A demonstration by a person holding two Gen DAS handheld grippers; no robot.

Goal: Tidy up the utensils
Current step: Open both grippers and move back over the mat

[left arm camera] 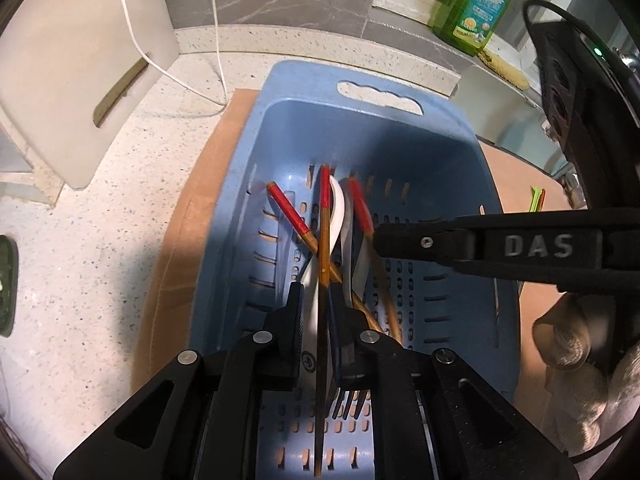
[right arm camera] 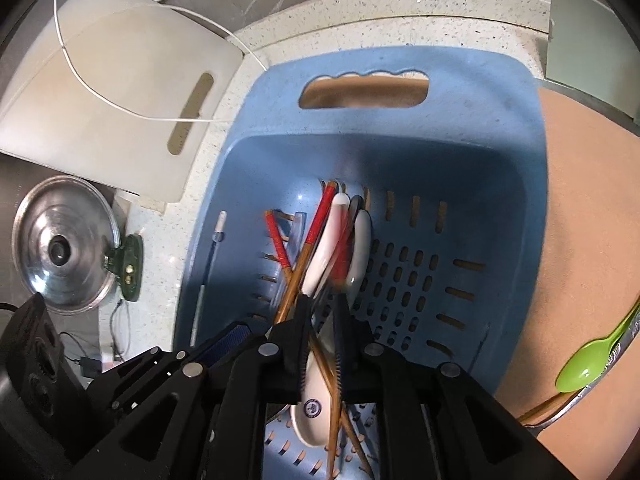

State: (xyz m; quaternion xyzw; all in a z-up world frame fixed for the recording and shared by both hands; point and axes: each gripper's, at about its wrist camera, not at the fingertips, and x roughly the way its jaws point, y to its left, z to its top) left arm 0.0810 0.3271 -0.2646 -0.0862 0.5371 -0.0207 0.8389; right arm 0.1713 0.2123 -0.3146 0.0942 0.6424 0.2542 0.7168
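Note:
A blue slotted basket holds red-tipped wooden chopsticks, white spoons and a dark fork. My left gripper is down in the basket, shut on one red-tipped chopstick that runs between its fingers. My right gripper is also in the basket, nearly closed around a chopstick and the white spoon; contact is blurred. Its finger reaches in from the right in the left wrist view.
The basket sits on a tan mat on a speckled counter. A white cutting board, white cable, green soap bottle, steel pot lid and a green spoon lie around it.

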